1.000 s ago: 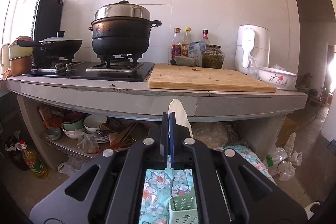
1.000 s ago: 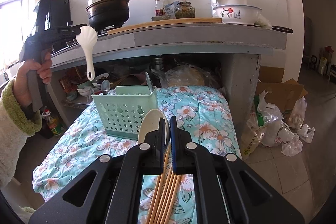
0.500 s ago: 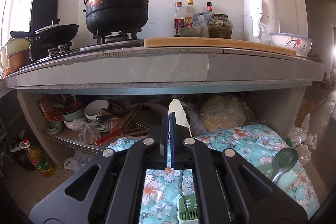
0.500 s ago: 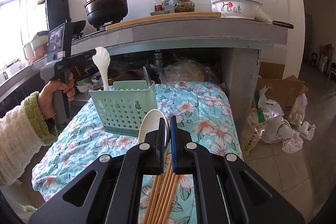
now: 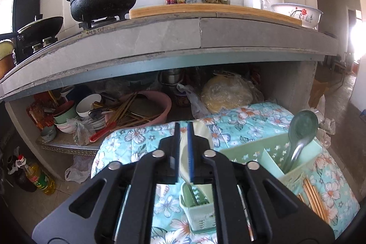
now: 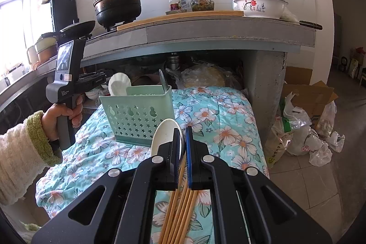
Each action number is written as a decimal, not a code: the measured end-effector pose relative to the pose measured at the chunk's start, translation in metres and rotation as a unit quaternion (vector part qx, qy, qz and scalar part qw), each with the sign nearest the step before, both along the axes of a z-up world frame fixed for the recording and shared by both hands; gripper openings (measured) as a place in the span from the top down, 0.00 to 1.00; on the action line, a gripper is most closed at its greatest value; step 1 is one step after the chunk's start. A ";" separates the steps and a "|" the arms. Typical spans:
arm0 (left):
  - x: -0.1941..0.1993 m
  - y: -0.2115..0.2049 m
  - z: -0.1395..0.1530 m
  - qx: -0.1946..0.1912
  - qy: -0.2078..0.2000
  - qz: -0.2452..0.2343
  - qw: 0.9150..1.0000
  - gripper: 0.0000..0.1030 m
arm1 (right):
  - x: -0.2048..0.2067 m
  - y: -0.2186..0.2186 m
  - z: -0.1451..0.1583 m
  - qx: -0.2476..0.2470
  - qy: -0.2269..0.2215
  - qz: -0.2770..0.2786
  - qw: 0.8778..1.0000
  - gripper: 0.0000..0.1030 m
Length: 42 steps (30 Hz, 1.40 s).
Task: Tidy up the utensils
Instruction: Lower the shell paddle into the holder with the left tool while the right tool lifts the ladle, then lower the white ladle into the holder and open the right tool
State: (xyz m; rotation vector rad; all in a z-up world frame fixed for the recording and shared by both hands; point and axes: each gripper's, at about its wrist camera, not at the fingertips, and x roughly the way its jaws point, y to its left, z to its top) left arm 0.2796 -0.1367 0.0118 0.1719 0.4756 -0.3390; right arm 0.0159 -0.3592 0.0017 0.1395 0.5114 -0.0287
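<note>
Mint-green perforated plastic caddy (image 6: 137, 117), frame centre: metal spoon (image 5: 302, 129) stowed, white ceramic spoon (image 6: 119, 84) entering between loosening left gripper (image 5: 183, 143); bamboo chopsticks (image 6: 180, 198) and white plate (image 6: 167, 136) pending under clenched right gripper (image 6: 182, 141).

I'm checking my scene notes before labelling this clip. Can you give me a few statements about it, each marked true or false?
1. A grey spoon stands in the green caddy. True.
2. The chopsticks stand in the caddy. False: they lie on the floral cloth.
3. The black pot has its lid on. True.
4. The flowered bowl sits on the floor. False: it is up on the counter.
</note>
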 end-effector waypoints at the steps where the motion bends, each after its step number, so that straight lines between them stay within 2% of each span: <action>1: -0.001 0.001 -0.002 -0.002 0.004 -0.001 1.000 0.81 | 0.000 0.000 0.000 0.000 0.000 0.000 1.000 0.95; 2: -0.002 0.002 -0.002 -0.005 0.007 -0.002 1.000 0.76 | -0.001 0.001 0.000 0.000 0.000 0.000 1.000 0.95; 9: -0.014 0.016 -0.002 -0.022 0.018 -0.004 1.000 0.66 | -0.003 0.001 0.004 -0.001 -0.004 -0.003 1.000 0.95; 15: -0.044 0.037 0.008 -0.041 0.020 -0.009 0.999 0.41 | 0.005 -0.003 0.033 -0.019 -0.041 -0.006 0.999 0.95; 20: -0.072 0.060 0.004 -0.047 0.050 -0.008 0.998 0.26 | 0.030 0.001 0.080 -0.064 -0.102 -0.005 0.993 0.95; 24: -0.097 0.079 -0.005 -0.041 0.064 0.000 0.997 0.20 | 0.065 0.012 0.113 -0.120 -0.141 -0.004 0.983 0.95; 27: -0.114 0.092 -0.012 -0.039 0.067 0.007 0.997 0.18 | 0.093 0.022 0.126 -0.165 -0.156 -0.011 0.974 0.95; 32: -0.135 0.109 -0.026 -0.035 0.068 0.020 0.997 0.15 | 0.141 0.036 0.122 -0.215 -0.146 -0.012 0.966 0.95; 38: -0.140 0.121 -0.040 -0.038 0.081 0.029 0.996 0.15 | 0.179 0.057 0.086 -0.282 -0.118 -0.001 0.952 0.95; 42: -0.140 0.126 -0.040 -0.041 0.077 0.034 0.996 0.15 | 0.191 0.066 0.070 -0.300 -0.106 0.009 0.948 0.95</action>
